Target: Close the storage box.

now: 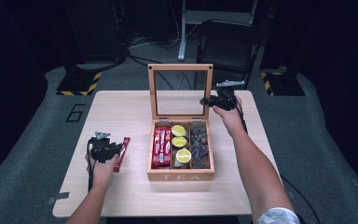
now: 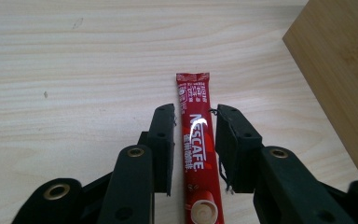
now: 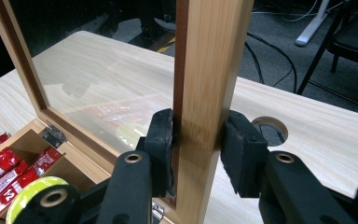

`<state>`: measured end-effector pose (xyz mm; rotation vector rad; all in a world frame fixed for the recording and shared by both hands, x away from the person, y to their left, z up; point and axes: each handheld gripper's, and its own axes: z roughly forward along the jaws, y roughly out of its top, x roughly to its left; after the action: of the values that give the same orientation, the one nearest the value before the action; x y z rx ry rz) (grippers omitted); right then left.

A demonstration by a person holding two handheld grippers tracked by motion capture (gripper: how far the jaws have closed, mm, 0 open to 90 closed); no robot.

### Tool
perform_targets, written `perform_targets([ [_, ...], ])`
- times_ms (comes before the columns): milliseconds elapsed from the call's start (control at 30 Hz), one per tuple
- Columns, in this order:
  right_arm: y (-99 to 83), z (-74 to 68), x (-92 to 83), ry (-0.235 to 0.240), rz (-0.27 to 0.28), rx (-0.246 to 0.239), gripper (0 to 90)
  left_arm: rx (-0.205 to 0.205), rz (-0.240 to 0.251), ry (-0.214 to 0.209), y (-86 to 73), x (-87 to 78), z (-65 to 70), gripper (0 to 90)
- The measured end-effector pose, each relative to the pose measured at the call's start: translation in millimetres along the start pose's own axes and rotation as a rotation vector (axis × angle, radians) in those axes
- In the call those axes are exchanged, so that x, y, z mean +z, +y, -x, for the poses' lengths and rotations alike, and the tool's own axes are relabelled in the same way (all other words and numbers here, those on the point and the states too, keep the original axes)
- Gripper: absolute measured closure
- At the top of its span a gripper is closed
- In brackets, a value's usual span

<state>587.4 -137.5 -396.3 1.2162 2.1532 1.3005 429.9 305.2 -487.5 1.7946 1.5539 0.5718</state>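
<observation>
So the right gripper (image 3: 196, 154) has its jaws clamped on the side rail of the tea box lid (image 3: 209, 70), probably to keep that glass-paned lid propped upright while the box (image 1: 181, 176) gets loaded. Over at the left gripper (image 2: 195, 140), the jaws sit spread either side of a red Nescafe stick (image 2: 196, 149) lying flat on the table (image 2: 74, 70), lengthwise in the gap, pads not pressing it. Looks lined up along the sachet for a clean pinch.
</observation>
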Motion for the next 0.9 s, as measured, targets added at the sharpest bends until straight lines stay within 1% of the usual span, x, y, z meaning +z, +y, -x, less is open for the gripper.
perform_targets([
  [100,0.1,-1.0,-0.9,-0.004,-0.002,-0.003,65.0,0.008,0.016,-0.005,4.9,-4.3,1.9,65.1],
  [133,0.2,-1.4,-1.3,-0.007,-0.001,-0.006,65.0,0.016,0.025,-0.007,6.8,-6.1,2.4,64.4],
  [167,0.3,-2.2,-1.8,-0.007,-0.003,-0.005,65.0,0.011,0.028,-0.011,8.8,-8.0,3.9,63.9],
  [200,0.4,-2.8,-2.3,-0.009,-0.004,-0.005,65.1,0.020,0.040,-0.011,11.0,-9.7,4.5,63.5],
  [233,0.3,-2.9,-2.9,-0.010,-0.005,-0.012,65.1,0.017,0.047,-0.011,13.0,-11.1,5.9,63.0],
  [300,0.0,-4.2,-4.5,-0.010,-0.008,-0.007,65.3,0.024,0.055,-0.020,17.2,-13.9,8.0,62.8],
  [367,-0.4,-4.7,-5.9,-0.010,-0.007,-0.019,65.5,0.030,0.054,-0.026,20.9,-15.8,10.3,62.8],
  [400,-0.9,-5.1,-6.7,-0.009,-0.003,-0.025,65.5,0.026,0.063,-0.030,22.3,-16.2,11.9,62.8],
  [433,-1.6,-6.0,-7.8,-0.008,-0.002,-0.023,65.6,0.031,0.065,-0.034,24.2,-16.8,13.3,62.8],
  [467,-2.3,-6.2,-8.5,-0.009,0.004,-0.034,65.6,0.038,0.074,-0.037,26.4,-17.6,16.0,62.8],
  [533,-4.0,-7.9,-10.7,-0.008,0.012,-0.036,65.7,0.051,0.074,-0.055,30.7,-20.4,20.6,62.8],
  [567,-4.6,-8.2,-11.8,-0.009,0.014,-0.046,65.7,0.063,0.087,-0.060,32.6,-21.2,22.2,62.8],
  [600,-5.3,-9.1,-12.7,-0.008,0.014,-0.043,65.7,0.076,0.090,-0.067,35.9,-23.4,25.2,62.8],
  [633,-6.0,-9.6,-13.9,-0.007,0.018,-0.052,65.7,0.071,0.095,-0.076,38.4,-24.5,27.8,62.8],
  [667,-6.4,-10.1,-14.7,-0.008,0.021,-0.056,65.7,0.082,0.096,-0.085,42.7,-27.2,31.2,62.8],
  [700,-7.0,-11.2,-16.1,-0.008,0.019,-0.057,65.6,0.080,0.105,-0.089,44.2,-27.7,33.0,62.8],
  [800,-7.7,-13.6,-18.5,-0.012,0.019,-0.070,65.5,0.098,0.121,-0.115,56.4,-33.5,41.2,62.3],
  [833,-8.3,-13.9,-19.5,-0.010,0.019,-0.080,65.4,0.108,0.124,-0.121,60.6,-35.3,43.8,62.0],
  [900,-10.1,-15.8,-20.9,-0.008,0.027,-0.073,65.2,0.116,0.141,-0.135,68.4,-38.5,49.6,61.4],
])
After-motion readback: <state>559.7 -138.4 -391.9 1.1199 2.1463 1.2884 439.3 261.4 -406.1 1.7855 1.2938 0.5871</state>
